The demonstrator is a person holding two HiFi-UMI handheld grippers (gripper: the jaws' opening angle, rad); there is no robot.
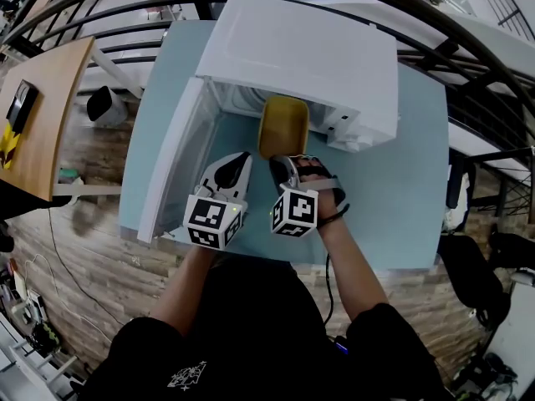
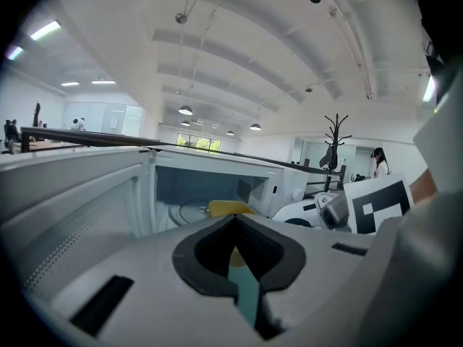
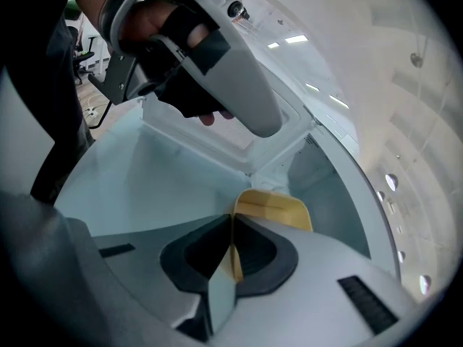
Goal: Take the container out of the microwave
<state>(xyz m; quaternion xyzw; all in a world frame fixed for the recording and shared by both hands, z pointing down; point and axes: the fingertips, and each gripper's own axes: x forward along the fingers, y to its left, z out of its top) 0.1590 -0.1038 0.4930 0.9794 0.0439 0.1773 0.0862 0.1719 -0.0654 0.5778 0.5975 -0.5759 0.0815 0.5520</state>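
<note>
Extraction looks like the step in hand. From the head view, the white microwave (image 1: 309,57) sits at the far side of the pale blue desk (image 1: 393,199) with its door (image 1: 171,170) swung open to the left. The yellow container (image 1: 282,124) stands in the mouth of the oven, its near end over the sill and its far end inside. The right gripper (image 1: 281,162) meets the container's near rim. The left gripper (image 1: 242,157) hangs just beside it to the left, apart from the container.

In the left gripper view, its fingers (image 2: 217,230) are pressed together at the tips with nothing between them. Only a slit of desk shows lower down. The container sits beyond them in the oven opening, low and partly hidden, so I would not swear how much of it is out.

The right gripper view is plainer: its fingers (image 3: 249,241) are pinching the thin near wall of the container (image 3: 278,210), which stands up edge-on between them, oven cavity behind.

To my eye the next move calls for a steady, level pull towards the near side. The one-sided hold on the rim must stay firm so the container does not tip, until it is free of the sill and can be set on the desk.
</note>
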